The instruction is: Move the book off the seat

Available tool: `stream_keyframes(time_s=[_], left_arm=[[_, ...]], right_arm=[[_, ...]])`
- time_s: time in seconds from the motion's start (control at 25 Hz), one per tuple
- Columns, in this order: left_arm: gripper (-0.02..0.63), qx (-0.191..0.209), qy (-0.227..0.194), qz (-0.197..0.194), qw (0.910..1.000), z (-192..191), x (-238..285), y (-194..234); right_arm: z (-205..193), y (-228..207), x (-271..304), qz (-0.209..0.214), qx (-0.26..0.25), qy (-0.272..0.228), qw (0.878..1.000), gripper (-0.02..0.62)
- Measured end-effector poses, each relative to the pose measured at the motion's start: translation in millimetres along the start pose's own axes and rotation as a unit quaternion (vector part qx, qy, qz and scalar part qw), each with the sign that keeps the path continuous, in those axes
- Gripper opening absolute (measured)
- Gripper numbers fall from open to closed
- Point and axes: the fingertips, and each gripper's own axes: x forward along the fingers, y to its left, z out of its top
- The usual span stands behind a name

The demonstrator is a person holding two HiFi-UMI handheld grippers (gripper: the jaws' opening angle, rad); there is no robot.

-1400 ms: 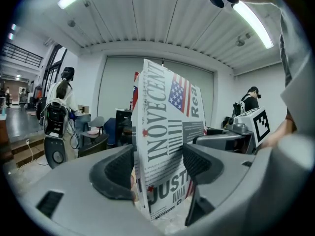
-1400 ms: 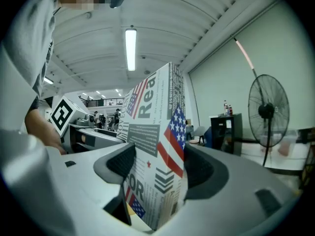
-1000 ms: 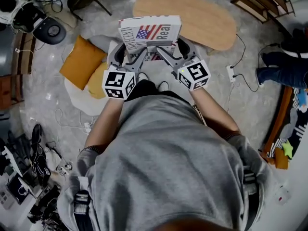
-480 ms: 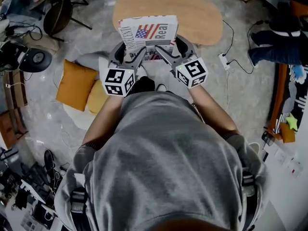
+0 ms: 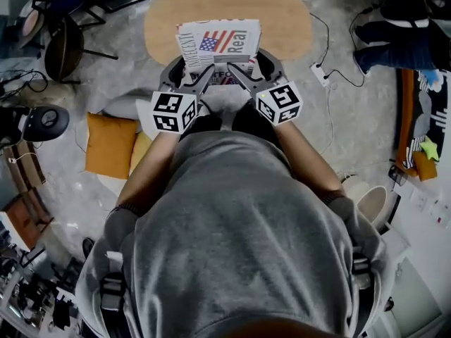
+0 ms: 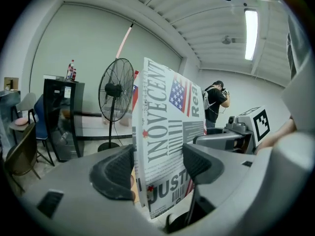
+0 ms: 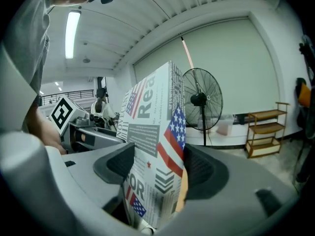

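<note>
The book [image 5: 220, 42] is hanging in the air with its flag-printed cover facing up, above the near edge of the oval wooden table [image 5: 285, 27] and touching no seat. It is looking thick, stiff and boxy, probably weighty enough to need two holds, and its glossy cover may be slippery, so gripping across its thickness near the lower corners is making sense. The left gripper [image 6: 160, 167] is clamping one side and the right gripper [image 7: 158, 170] the other.
</note>
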Motion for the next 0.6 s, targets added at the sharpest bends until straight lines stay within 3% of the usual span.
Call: stream_keyframes(time_s=[0.28,0.6], left_arm=[[0.33,-0.003,0.035,-0.01,0.9993,-12,92,-31],[0.33,-0.055,0.09,0.016,0.9943,-48,218,-63]], right_arm=[[-24,-93,-12,-0.008,0.029,0.021,0.999,0.328],[-72,-221,-13,0.02,0.069,0.073,0.995,0.328]])
